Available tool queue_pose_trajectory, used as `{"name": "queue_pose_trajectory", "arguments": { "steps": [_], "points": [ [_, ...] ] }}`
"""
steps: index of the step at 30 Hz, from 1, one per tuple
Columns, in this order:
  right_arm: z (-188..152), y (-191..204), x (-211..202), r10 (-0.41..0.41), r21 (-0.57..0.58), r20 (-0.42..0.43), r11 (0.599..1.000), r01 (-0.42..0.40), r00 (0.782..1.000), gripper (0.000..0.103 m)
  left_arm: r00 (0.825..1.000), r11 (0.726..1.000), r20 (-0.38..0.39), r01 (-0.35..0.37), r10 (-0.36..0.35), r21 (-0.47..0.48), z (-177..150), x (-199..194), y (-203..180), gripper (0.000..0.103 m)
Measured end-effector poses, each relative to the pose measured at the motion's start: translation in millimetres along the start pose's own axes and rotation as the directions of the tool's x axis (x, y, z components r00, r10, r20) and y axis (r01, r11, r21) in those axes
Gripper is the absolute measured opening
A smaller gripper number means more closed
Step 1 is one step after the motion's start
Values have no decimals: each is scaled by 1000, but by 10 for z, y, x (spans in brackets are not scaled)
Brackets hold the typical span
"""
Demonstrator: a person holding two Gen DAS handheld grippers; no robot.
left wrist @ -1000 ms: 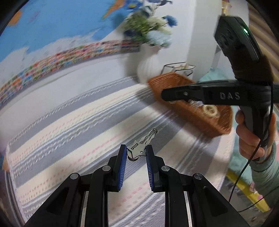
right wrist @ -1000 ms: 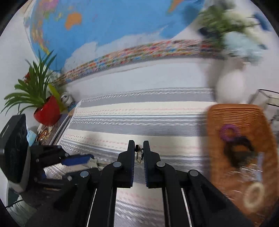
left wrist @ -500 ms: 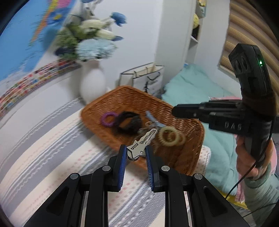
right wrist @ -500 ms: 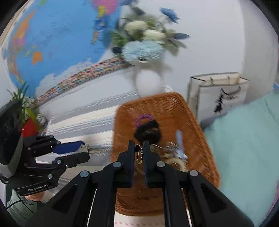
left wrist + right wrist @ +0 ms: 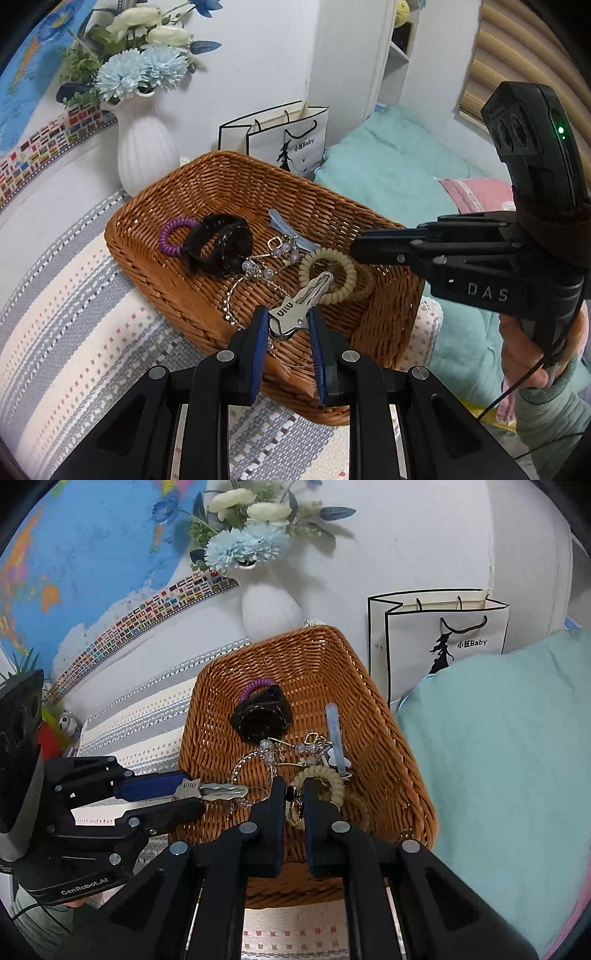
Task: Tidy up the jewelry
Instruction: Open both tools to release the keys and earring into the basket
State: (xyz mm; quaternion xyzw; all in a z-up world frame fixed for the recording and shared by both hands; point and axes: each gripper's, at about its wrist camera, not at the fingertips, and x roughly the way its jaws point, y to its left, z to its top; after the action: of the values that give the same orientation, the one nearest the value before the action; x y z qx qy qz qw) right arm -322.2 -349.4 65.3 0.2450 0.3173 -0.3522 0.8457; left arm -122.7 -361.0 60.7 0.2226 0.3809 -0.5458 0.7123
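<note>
- Left gripper [image 5: 287, 324] pinches a silver key [image 5: 295, 308] by its head, above the wicker basket's [image 5: 147, 258] near rim.
- Right gripper [image 5: 294, 800] is clamped on a small gold-and-black earring [image 5: 293, 806] over the same basket.
- Inside lie a black watch [image 5: 221, 249], with a purple coil tie [image 5: 173, 236] at nine o'clock of it, a cream coil tie [image 5: 332, 273] and a beaded chain [image 5: 255, 269].

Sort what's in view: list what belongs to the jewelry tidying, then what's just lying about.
Job:
- wicker basket
- keys in left gripper
- gold-and-black trinket in right gripper
- watch, purple coil tie, beige coil tie, beaded chain, blue clip

Lying about:
- flower vase
- paper bag
- world map
</note>
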Motion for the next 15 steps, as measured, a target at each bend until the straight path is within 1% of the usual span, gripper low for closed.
{"name": "queue_pose_trajectory", "arguments": {
  "steps": [3, 7, 10, 15],
  "points": [
    [42, -22, 42, 4, 15, 0, 1000, -4, 1000, 10, 1000, 1000, 12, -28, 28, -1, 50, 25, 27, 22],
    [220, -50, 137, 9, 39, 2, 999, -9, 1000, 10, 999, 999, 5, -52, 52, -5, 124, 102, 80, 22],
    [414, -81, 303, 0, 61, -21, 998, 2, 1000, 10, 998, 998, 2, -62, 62, 1, 151, 156, 100, 22],
    [632, -120, 528, -12, 77, -50, 997, 16, 999, 10, 997, 997, -8, -73, 73, 5, 169, 259, 157, 22]
  ]
}}
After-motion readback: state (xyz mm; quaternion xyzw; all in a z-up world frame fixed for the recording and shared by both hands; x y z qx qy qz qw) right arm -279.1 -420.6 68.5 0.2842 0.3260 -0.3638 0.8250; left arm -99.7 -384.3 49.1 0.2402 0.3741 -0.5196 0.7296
